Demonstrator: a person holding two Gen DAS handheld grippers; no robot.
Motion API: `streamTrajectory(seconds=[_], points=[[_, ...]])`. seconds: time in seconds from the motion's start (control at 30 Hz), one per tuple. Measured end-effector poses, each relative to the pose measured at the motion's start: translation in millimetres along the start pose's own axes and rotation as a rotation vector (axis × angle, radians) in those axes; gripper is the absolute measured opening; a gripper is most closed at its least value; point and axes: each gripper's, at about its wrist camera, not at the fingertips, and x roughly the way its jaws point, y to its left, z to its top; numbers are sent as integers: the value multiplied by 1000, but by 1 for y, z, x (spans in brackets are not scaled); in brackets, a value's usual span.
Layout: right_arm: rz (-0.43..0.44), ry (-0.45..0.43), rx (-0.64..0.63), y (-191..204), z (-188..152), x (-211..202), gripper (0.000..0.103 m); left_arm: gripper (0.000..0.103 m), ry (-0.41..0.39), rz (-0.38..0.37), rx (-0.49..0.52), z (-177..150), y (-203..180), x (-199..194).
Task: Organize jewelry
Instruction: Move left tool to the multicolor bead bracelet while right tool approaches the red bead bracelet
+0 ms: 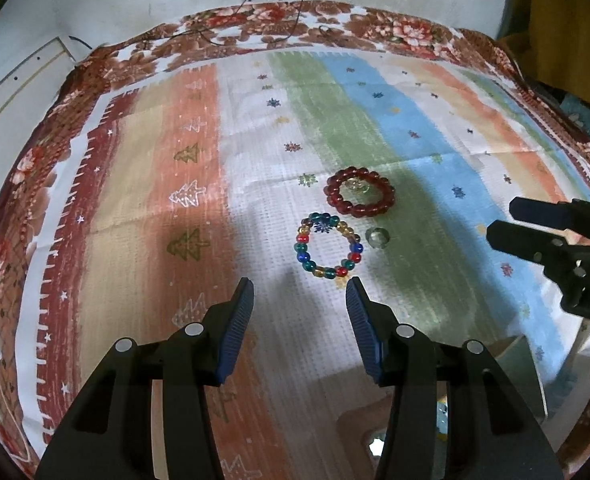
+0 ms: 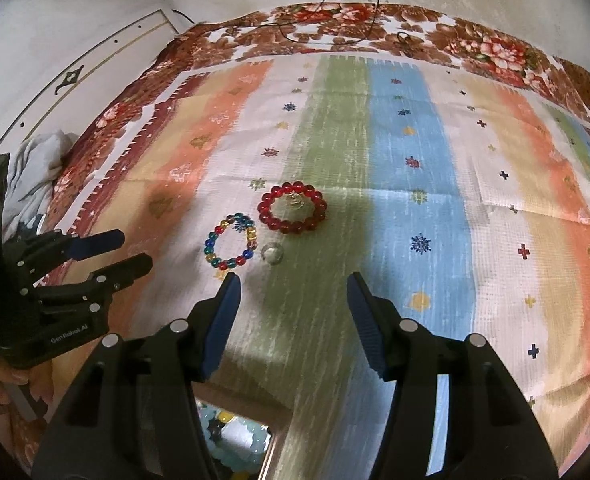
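A bracelet of multicoloured beads (image 1: pixel 356 247) (image 2: pixel 209 246) lies flat on the striped cloth. Just beyond it lies a red bead bracelet (image 1: pixel 332 192) (image 2: pixel 263 208) with a small clear piece (image 1: pixel 355 185) (image 2: pixel 295 200) inside its ring. A clear round bead or ring (image 1: pixel 376 237) (image 2: pixel 271 254) sits beside the multicoloured bracelet. My left gripper (image 1: pixel 300 286) (image 2: pixel 135 249) hovers open just short of the multicoloured bracelet, nothing between its pads. My right gripper (image 2: pixel 293 282) (image 1: pixel 503 218) is open too, short of the clear piece and to its right, and holds nothing.
The striped cloth (image 1: pixel 255 200) covers a floral blanket (image 2: pixel 335 20). A wooden box (image 2: pixel 273 440) with pale blue beads inside sits under the grippers at the near edge. Black cables (image 1: pixel 295 20) trail over the far edge. A grey rag (image 2: pixel 43 160) lies at the left.
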Motion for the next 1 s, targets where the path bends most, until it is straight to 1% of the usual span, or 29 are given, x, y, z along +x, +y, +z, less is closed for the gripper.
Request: streamTrajectory(seconds=[0.13,0.2,0.43,0.63,0.87,1.0], points=[[-4,9,12,-5,5,7,57,48,17,9,-2,6,3,12],[-5,14,12,-6,8,11,61,48,23,11,-2,9,4,16],[-1,38,25,-12,17,27,61,48,51,16,9,13,3,33],[-10,46,35,-16,26,37,61,48,48,19,8,22,4,44],[-12,70,53,-23,36,57,61,48,79,27,6,28,8,64],[-18,75,42,-24,42,69,61,48,95,29,11,29,9,73]])
